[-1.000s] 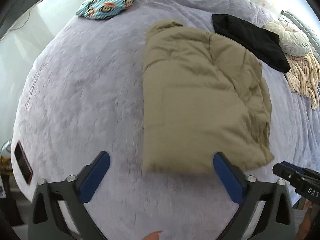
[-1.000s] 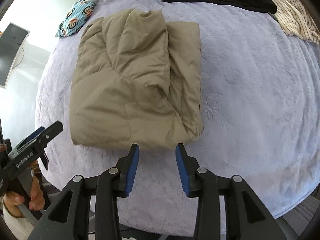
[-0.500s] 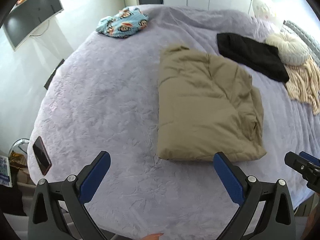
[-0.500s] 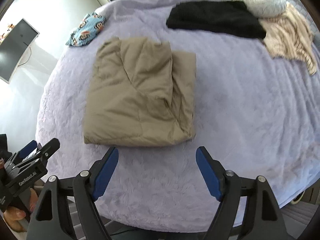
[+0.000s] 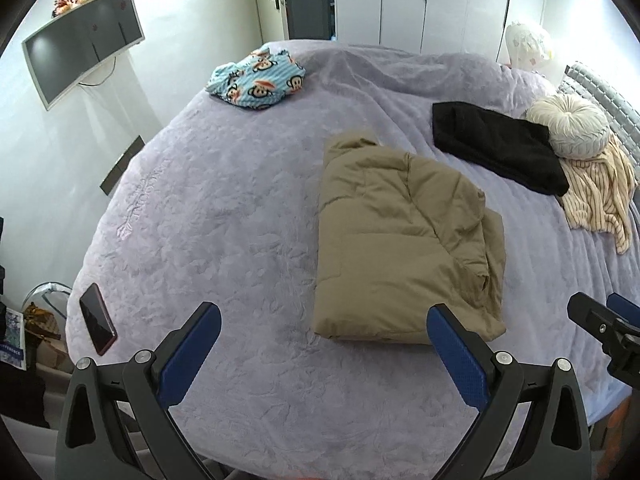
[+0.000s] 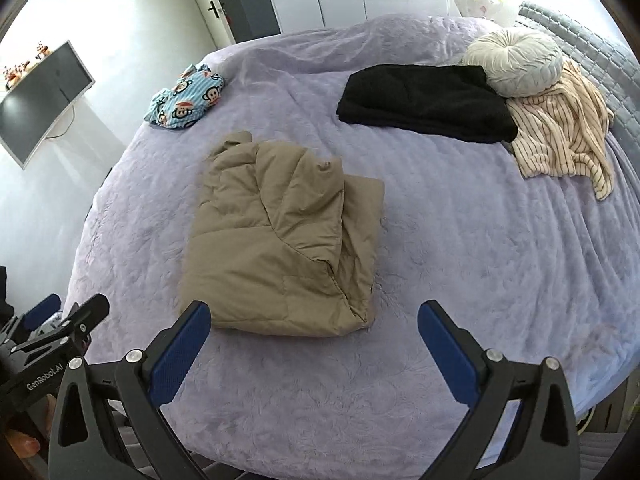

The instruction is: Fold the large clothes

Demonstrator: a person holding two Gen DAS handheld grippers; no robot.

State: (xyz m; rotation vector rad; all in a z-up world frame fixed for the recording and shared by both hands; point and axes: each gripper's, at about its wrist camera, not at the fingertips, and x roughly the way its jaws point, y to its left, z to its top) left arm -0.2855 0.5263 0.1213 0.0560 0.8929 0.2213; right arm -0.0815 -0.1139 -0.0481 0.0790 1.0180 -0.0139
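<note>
Left gripper (image 5: 324,320) is tipped down toward the bed (image 5: 208,208), jaws spread wide with nothing between them. The folded tan jacket (image 5: 400,240) lies flat just beyond its right-hand finger, not touching, out in the middle of the bed. Right gripper (image 6: 314,322) sits beside the left one, angled down too — its jaws are opening, nothing between the pads. From its camera the jacket (image 6: 284,240) sits just ahead of the left-hand finger, leaning left of center.
</note>
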